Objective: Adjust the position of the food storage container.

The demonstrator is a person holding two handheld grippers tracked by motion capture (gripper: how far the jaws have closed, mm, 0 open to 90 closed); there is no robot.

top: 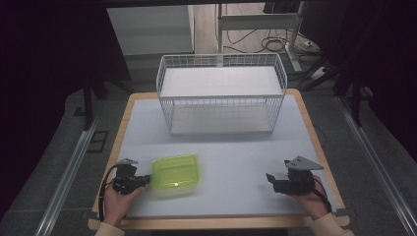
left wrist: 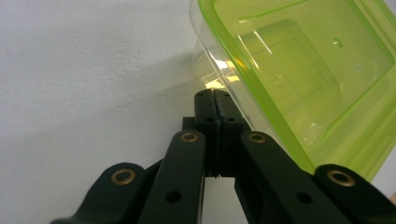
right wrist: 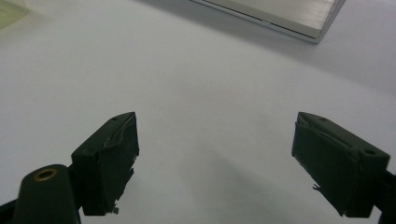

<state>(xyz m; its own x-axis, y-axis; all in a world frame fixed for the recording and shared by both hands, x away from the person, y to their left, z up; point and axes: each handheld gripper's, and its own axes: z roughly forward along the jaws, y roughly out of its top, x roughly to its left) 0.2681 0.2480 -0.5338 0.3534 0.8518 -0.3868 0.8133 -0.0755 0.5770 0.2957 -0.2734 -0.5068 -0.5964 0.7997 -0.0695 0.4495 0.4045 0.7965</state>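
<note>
Left gripper (top: 142,181): I see its jaws pressed together, tips touching the green container (top: 175,172) at its 9 o'clock edge.
Right gripper (top: 272,180): my jaws spread, nothing between.

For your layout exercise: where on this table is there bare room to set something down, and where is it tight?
Free: the wide stretch of table between the green container and the right tongs, bordered at the back by the wire basket. Narrower strips flank the basket. Tight: the front left corner, where the shut left tongs meet the container's edge.
</note>
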